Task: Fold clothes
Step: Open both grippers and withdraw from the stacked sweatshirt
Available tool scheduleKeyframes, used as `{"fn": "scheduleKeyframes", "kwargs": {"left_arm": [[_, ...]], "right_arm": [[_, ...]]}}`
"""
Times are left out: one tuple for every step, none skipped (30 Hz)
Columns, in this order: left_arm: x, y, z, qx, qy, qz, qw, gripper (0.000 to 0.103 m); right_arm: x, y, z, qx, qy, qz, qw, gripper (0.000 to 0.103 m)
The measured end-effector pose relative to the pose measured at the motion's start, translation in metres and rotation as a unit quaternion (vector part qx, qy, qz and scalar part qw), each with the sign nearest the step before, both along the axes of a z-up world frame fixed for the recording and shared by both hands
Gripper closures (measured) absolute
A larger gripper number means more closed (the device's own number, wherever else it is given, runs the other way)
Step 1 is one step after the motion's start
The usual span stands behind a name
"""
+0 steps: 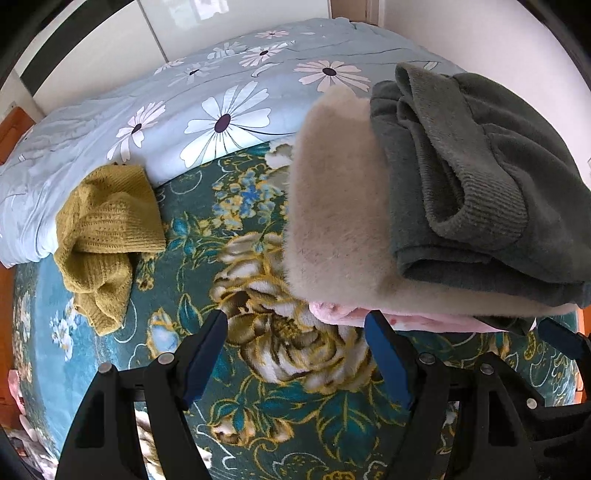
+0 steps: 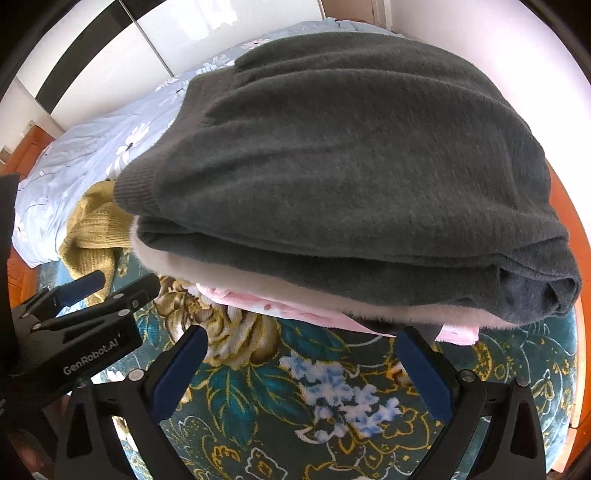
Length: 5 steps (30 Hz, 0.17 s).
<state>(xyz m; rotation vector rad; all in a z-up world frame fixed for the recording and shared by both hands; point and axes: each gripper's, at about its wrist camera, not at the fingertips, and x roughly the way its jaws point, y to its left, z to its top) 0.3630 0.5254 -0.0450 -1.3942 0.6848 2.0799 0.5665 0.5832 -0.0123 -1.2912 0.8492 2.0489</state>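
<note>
A folded stack lies on the teal flowered blanket [image 1: 258,424]: a dark green sweater [image 1: 480,177] on top, a cream fluffy garment [image 1: 332,221] under it, a pink one [image 1: 340,314] at the bottom. The same stack fills the right wrist view, with the green sweater [image 2: 351,147] above cream [image 2: 258,288] and pink [image 2: 295,306] layers. An unfolded mustard knit sweater [image 1: 107,236] lies crumpled to the left. My left gripper [image 1: 295,325] is open, just in front of the stack's left corner. My right gripper [image 2: 303,339] is open at the stack's near edge, holding nothing.
A light blue quilt [image 1: 147,122] with white daisies is bunched at the back of the bed. White wardrobe doors [image 1: 221,18] stand behind. Orange wooden bed frame [image 2: 576,258] shows at the right. The left gripper's body [image 2: 81,332] appears at the left of the right wrist view.
</note>
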Motion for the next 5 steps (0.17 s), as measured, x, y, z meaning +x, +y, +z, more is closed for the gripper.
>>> {"fn": "scheduleKeyframes", "kwargs": {"left_arm": [[0.0000,0.0005,0.0000,0.000,-0.001,0.000,1.0000,0.026],[0.0001,0.0009,0.0001,-0.001,-0.002,0.001,1.0000,0.026],[0.0005,0.0009,0.0003,-0.001,-0.003,0.000,1.0000,0.026],[0.0009,0.0009,0.0005,-0.001,-0.005,-0.001,1.0000,0.026],[0.0013,0.0011,0.0007,-0.002,-0.006,-0.002,1.0000,0.026]], "right_arm": [[0.0004,0.0003,0.0004,0.000,0.000,0.000,1.000,0.000],[0.0008,0.0005,0.0009,0.000,0.001,-0.001,1.000,0.000],[0.0013,0.0008,0.0013,0.000,0.001,-0.001,1.000,0.000],[0.0017,0.0010,0.0017,0.000,0.002,-0.001,1.000,0.000],[0.0021,0.0013,0.0021,0.000,0.002,-0.002,1.000,0.000]]}}
